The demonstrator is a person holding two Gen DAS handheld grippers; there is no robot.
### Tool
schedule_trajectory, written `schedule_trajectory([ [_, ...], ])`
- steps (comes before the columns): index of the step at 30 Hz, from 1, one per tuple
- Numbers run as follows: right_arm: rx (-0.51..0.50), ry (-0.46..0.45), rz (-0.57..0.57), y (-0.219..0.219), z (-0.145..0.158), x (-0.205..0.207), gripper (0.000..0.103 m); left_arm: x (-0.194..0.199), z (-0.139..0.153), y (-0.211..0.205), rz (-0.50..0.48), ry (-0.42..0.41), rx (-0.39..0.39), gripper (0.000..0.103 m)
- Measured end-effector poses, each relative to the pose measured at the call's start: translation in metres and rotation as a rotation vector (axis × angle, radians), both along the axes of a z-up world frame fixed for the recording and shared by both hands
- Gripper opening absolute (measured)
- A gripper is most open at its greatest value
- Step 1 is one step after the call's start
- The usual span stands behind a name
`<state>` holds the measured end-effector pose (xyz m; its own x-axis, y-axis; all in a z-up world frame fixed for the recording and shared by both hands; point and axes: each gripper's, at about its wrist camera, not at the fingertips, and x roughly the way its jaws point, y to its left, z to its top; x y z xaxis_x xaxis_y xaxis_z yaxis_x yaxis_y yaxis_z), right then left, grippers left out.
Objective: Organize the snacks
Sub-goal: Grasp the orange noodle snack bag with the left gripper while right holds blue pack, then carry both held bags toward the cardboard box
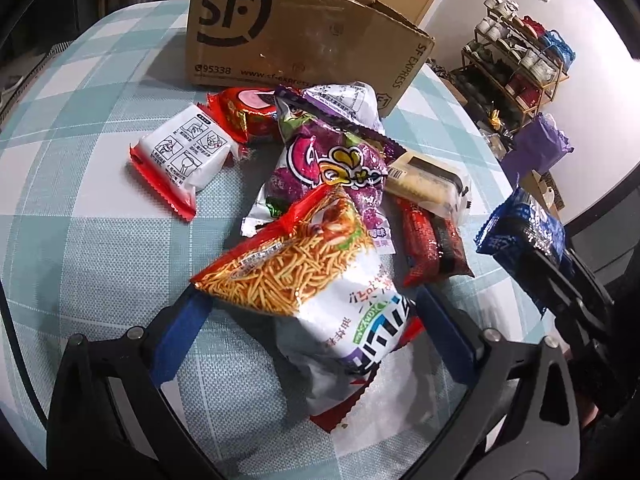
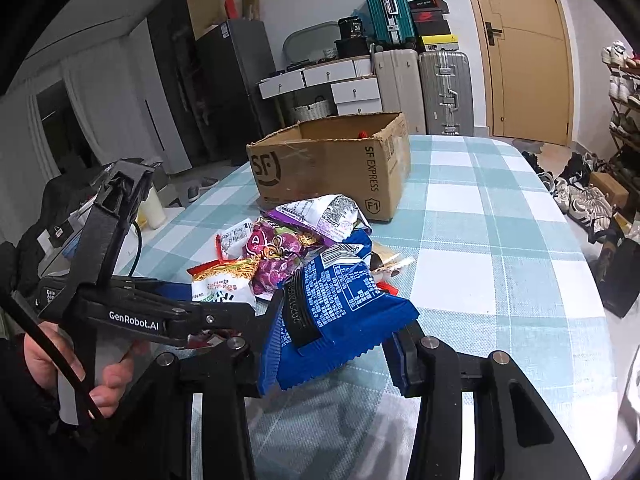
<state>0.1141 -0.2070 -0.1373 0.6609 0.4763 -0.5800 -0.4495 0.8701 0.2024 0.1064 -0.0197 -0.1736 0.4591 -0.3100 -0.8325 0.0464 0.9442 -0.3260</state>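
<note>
The tablecloth is teal-and-white plaid; the cardboard box is brown with black print; one snack packet is blue, another purple.

Left gripper fingers flanking a noodle-snack bag atop a snack pile mid-table, cardboard box toward the far edge, blue packet in the right gripper.
</note>
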Motion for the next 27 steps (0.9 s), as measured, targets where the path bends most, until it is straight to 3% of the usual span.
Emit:
schedule_trajectory([
  [2, 0.000, -0.002, -0.003, -0.001, 0.000, -0.001, 0.044, -0.002, 0.001, 0.004, -0.006, -0.001, -0.027, 0.088],
  [4, -0.003, -0.002, -0.005, -0.002, 0.001, -0.002, 0.044, -0.001, 0.002, 0.004, -0.015, 0.000, -0.026, 0.069],
  [6, -0.005, -0.003, -0.005, -0.001, 0.002, -0.003, 0.044, -0.001, 0.002, 0.002, -0.039, -0.004, -0.022, 0.059],
  [10, -0.013, -0.011, 0.000, 0.003, 0.007, -0.007, 0.044, -0.001, 0.002, 0.009, -0.049, -0.012, -0.060, 0.048],
  [19, -0.017, -0.028, 0.006, 0.013, 0.020, -0.012, 0.044, -0.018, 0.012, 0.019, -0.064, -0.051, -0.048, 0.045],
  [27, 0.028, -0.031, 0.023, 0.018, 0.037, -0.014, 0.044, -0.036, 0.055, 0.038, -0.065, -0.156, -0.032, 0.045],
])
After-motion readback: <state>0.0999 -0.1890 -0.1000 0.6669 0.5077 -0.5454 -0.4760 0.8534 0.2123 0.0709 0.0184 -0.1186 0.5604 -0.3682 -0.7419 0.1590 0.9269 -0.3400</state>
